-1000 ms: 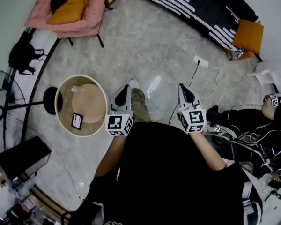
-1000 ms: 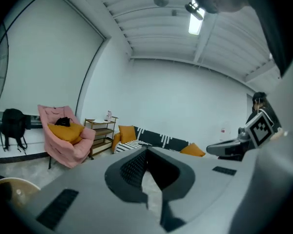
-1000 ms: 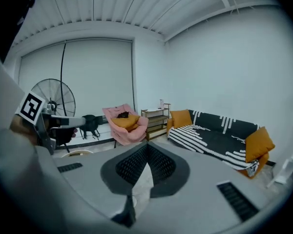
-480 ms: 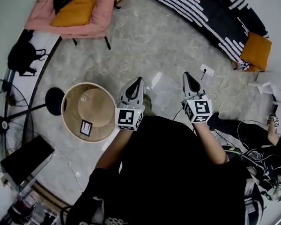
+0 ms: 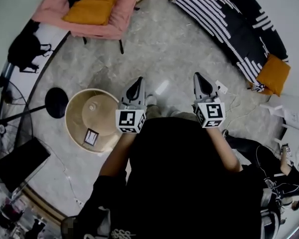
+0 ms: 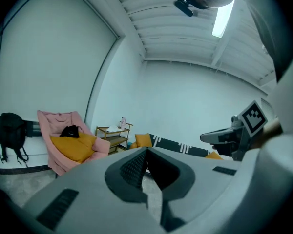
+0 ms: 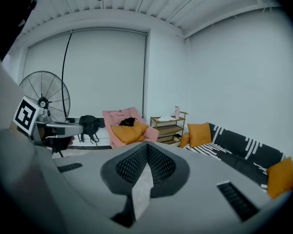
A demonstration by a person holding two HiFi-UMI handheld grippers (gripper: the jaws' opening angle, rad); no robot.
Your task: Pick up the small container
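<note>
A small pale bottle (image 6: 122,122) stands on top of a low wooden shelf (image 6: 112,136) against the far wall; it also shows in the right gripper view as the bottle (image 7: 177,111). I cannot tell whether it is the small container. My left gripper (image 5: 136,86) is held out over the marble floor, shut and with nothing in it; in its own view the left gripper (image 6: 146,151) has its jaws met at the tip. My right gripper (image 5: 199,78) is beside it, also shut and holding nothing, as the right gripper (image 7: 147,145) shows. Both point toward the shelf, still far from it.
A round wooden table (image 5: 72,133) with a small black-and-white card (image 5: 91,136) stands just left of the left gripper. A standing fan (image 5: 0,118) and a black bag (image 5: 25,46) are further left. A pink chair (image 5: 97,9) and a striped sofa (image 5: 229,19) lie ahead. Cables trail at the right.
Both grippers have travelled forward across the floor with the person, toward the chair and sofa. The round table now sits beside the left gripper. The jaws stayed shut.
</note>
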